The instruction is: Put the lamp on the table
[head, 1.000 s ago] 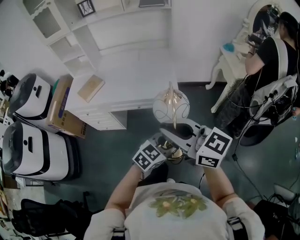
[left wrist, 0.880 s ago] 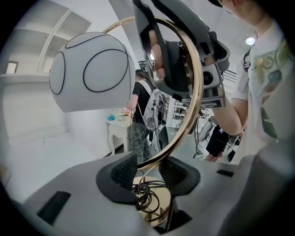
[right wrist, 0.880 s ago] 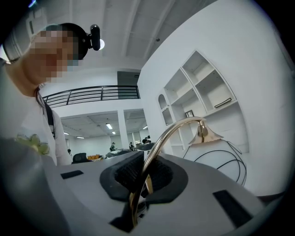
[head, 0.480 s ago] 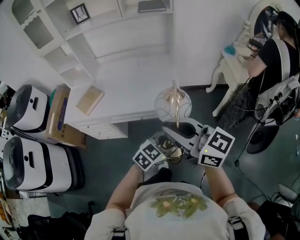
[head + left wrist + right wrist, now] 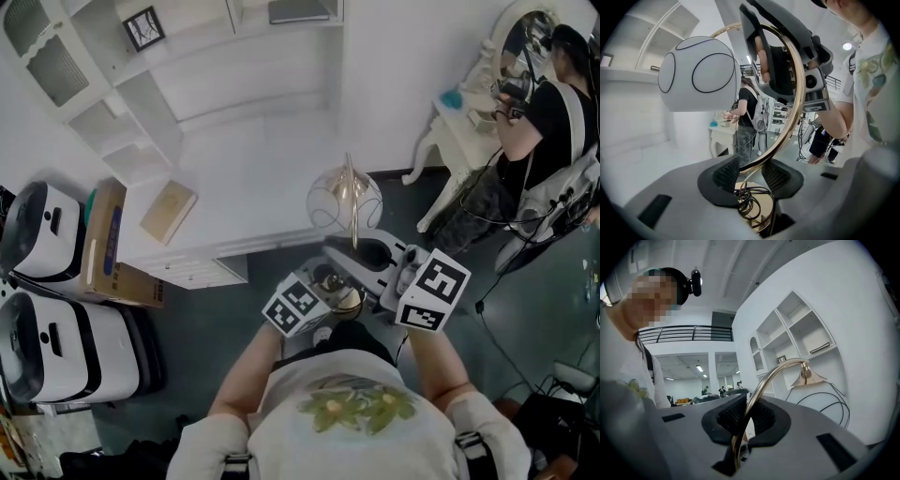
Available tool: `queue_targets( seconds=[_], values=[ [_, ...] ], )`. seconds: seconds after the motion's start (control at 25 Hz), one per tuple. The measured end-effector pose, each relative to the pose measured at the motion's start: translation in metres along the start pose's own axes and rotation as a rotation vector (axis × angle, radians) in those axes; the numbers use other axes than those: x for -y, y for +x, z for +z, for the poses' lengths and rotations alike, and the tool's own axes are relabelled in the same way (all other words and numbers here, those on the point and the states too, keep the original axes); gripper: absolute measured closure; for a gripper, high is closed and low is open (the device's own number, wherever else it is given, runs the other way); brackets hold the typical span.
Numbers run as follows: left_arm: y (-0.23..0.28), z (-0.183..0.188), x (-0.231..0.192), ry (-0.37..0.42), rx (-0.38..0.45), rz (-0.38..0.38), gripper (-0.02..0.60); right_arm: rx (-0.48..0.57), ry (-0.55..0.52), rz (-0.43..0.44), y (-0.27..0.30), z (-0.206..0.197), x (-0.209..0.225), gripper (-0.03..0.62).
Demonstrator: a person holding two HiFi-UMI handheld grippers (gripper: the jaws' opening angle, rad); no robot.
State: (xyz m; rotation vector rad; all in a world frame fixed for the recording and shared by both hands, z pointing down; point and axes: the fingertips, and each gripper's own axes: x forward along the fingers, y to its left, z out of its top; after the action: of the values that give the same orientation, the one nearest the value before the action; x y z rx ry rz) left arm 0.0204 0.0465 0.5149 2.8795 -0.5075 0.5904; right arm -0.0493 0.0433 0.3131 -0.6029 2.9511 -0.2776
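White counter (image 5: 253, 178) carries one tan book (image 5: 169, 212). Shelves (image 5: 141, 84) behind it, two white appliances (image 5: 42, 230) and one cardboard box (image 5: 105, 248) at its left, one seated person (image 5: 539, 122) far right. One lamp (image 5: 344, 199) in the air at the counter's front edge, not set down. Two tools: right tool (image 5: 745, 416) pinches the gold stem higher up, left tool (image 5: 751, 176) pinches the stem low, just above the base and coiled cord.

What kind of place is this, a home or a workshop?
Likely a mock home room set up inside a large lab or studio. The white shelves and white table look domestic, but a balcony railing and open hall show behind.
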Motion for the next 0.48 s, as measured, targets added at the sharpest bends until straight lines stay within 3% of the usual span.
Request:
queue_targets(
  seconds=[0.48],
  values=[
    [0.020, 0.002, -0.023, -0.003, -0.010, -0.038, 0.423, -0.008, -0.002, -0.023, 0.006, 0.000, 0.033, 0.559]
  ],
)
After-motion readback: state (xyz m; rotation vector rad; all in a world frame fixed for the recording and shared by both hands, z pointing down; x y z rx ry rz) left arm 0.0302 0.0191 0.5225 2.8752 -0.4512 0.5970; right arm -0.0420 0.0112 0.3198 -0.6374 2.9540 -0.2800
